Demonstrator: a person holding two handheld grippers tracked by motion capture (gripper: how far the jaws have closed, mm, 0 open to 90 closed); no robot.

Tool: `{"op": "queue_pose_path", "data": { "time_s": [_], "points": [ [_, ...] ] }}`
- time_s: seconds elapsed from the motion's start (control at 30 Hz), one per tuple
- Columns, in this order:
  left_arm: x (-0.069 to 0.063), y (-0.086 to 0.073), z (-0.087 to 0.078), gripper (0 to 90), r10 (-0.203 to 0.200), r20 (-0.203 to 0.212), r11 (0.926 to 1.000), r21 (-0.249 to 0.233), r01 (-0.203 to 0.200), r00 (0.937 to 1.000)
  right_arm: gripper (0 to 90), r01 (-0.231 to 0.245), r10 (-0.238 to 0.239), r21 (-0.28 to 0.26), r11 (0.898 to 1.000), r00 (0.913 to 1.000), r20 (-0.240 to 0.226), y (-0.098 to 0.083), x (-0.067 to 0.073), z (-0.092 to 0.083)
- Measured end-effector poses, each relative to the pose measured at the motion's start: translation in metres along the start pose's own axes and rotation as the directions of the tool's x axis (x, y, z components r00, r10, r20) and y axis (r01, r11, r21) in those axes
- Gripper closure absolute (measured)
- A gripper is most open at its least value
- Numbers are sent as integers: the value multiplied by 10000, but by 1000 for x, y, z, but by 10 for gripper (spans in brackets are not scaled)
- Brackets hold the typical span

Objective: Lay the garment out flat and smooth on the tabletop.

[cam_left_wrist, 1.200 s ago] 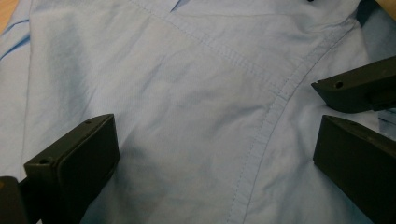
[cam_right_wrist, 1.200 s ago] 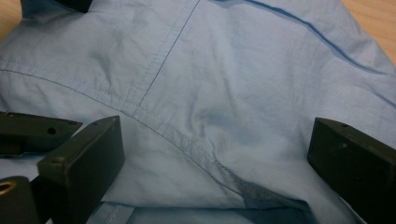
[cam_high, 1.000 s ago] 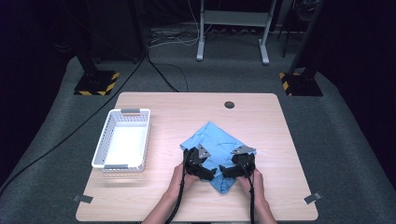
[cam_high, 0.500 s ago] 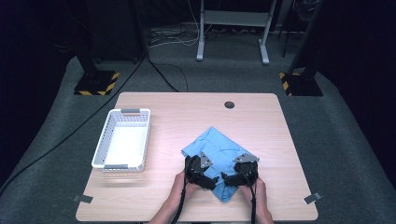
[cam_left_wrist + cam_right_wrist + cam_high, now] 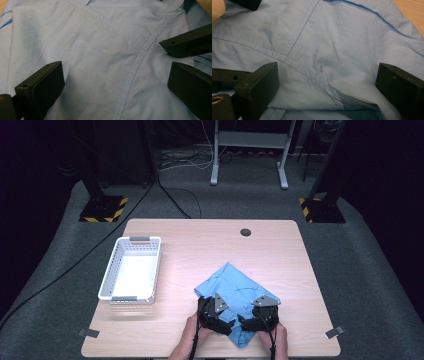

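Both tongs, left [image 5: 226, 324] and right [image 5: 246, 322], hover spread over the blue shirt's [image 5: 235, 282] near edge.

Shirt [image 5: 234, 289] lies on the bench [image 5: 200, 245], right of centre, toward the near edge. Basket [image 5: 131, 269] sits on the bench to the left, well apart from the shirt. Left tongs [image 5: 226, 326] and right tongs [image 5: 242, 322] sit on the shirt's near part, side by side, tips close together. Hole [image 5: 245, 232] at the bench's far edge.
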State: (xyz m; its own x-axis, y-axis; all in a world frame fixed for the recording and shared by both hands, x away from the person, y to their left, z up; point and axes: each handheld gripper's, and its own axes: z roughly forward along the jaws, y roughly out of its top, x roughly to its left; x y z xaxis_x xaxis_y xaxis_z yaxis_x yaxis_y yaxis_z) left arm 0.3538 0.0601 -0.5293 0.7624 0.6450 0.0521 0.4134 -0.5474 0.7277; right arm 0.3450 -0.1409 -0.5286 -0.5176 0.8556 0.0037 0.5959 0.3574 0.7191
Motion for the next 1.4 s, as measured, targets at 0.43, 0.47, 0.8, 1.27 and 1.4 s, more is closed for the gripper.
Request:
{"op": "queue_pose_path", "data": {
  "time_s": [0.43,0.47,0.8,1.27,1.4],
  "points": [
    [1,-1,-1,6,-55,2,10000,-11,55,10000,43,-24,24,-46,10000,10000,-3,0,0,0],
    [1,-2,-2,6,-53,-39,10000,-4,53,10000,42,-16,16,-51,10000,10000,-5,0,0,0],
    [48,-19,-28,25,-1398,-1650,9899,-475,1337,9763,43,2,-2,-59,10000,10000,-27,0,0,0],
    [118,-7,-13,39,-3099,-2766,9482,-203,3169,9097,43,-24,25,24,10000,10000,-60,1,0,0],
    [122,-11,-7,43,-3265,-2288,9438,-255,3297,9171,42,102,-102,62,9999,9999,47,2,1,0]
  ]
}}
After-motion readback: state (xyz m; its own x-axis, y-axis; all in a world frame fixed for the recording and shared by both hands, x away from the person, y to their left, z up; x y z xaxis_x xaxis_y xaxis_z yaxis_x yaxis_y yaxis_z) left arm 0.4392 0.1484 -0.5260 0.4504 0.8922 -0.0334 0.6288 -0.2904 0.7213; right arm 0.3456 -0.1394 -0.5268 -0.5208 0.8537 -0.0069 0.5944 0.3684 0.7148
